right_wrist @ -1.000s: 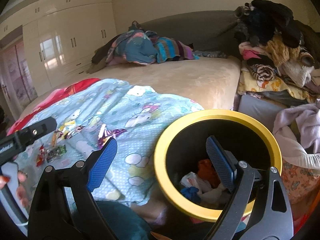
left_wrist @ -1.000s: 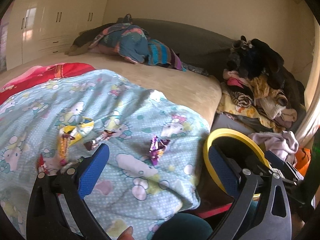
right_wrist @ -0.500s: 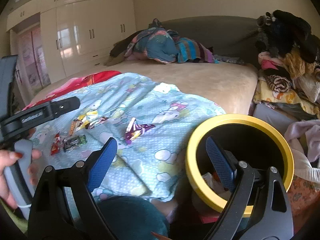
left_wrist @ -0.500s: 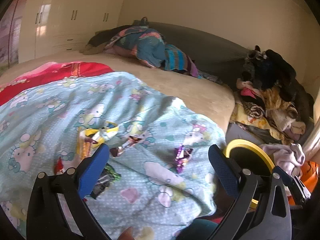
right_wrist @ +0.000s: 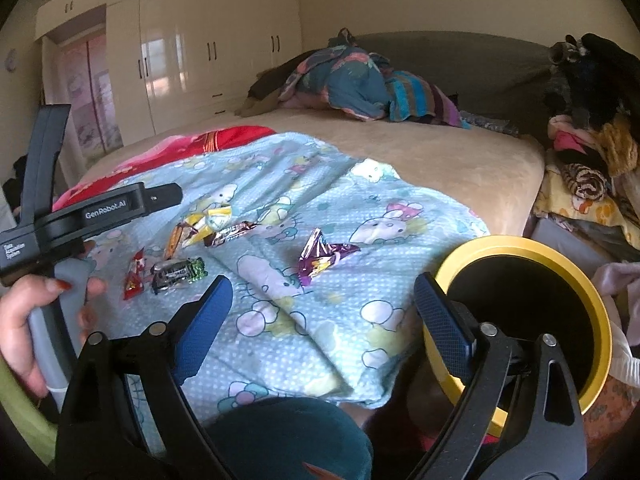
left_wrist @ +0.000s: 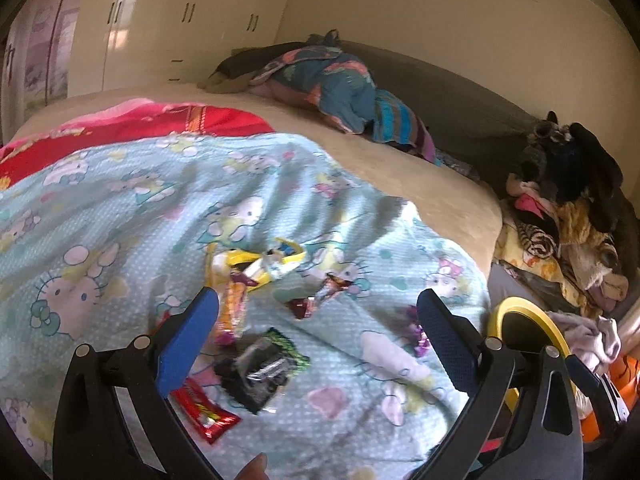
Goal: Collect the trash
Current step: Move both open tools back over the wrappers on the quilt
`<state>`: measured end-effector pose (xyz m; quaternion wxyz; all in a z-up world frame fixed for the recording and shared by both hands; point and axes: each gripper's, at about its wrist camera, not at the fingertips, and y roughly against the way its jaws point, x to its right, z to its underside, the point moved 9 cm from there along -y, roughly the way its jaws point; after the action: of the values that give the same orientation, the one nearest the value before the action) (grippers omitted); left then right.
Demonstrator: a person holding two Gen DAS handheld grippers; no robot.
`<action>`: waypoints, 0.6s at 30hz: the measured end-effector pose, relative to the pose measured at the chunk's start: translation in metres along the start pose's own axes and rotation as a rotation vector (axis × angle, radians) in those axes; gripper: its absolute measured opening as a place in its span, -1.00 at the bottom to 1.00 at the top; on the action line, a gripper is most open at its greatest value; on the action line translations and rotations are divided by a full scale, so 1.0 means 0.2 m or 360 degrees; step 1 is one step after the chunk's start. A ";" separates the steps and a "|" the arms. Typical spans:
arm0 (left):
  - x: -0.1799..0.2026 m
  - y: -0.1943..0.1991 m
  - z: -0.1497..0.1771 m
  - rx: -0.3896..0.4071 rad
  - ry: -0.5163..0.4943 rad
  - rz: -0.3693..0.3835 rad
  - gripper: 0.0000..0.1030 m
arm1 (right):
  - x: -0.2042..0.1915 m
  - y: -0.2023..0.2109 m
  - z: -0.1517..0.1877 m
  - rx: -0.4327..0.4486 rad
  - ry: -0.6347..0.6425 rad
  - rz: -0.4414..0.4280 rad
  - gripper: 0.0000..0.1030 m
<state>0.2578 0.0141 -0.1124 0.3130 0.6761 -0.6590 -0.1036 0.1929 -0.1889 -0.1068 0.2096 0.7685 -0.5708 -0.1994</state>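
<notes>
Bed point(right_wrist: 460, 160) w/ tan cover. Light-blue cartoon-cat blanket point(right_wrist: 320, 320) spread over near part, red blanket point(right_wrist: 208, 142) beside it at far left. On blue blanket: purple wrapper point(right_wrist: 320, 258) apart from the rest, then a cluster – yellow wrappers point(left_wrist: 260, 264), brown wrapper point(right_wrist: 232, 232), black-green packet point(right_wrist: 178, 272), red packet point(right_wrist: 134, 276). Heap of clothes point(right_wrist: 360, 84) at far end.

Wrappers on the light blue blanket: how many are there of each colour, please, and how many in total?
yellow wrapper: 1
orange wrapper: 1
maroon wrapper: 1
purple wrapper: 1
red wrapper: 1
black and green wrapper: 1
Total: 6
</notes>
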 end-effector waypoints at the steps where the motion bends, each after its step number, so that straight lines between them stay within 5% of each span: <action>1: -0.02 -0.01 0.00 -0.0005 0.0007 -0.0005 0.87 | -0.01 -0.02 0.00 -0.0012 0.0003 -0.0001 0.63; 18: -0.25 -0.13 0.05 -0.0094 0.0119 -0.0023 0.85 | 0.02 -0.32 0.01 -0.0170 -0.0060 0.0024 0.63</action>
<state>0.2688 0.0565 -0.1483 0.3565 0.6748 -0.6384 -0.0998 0.2441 -0.1762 -0.1446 0.2411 0.7479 -0.5689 -0.2426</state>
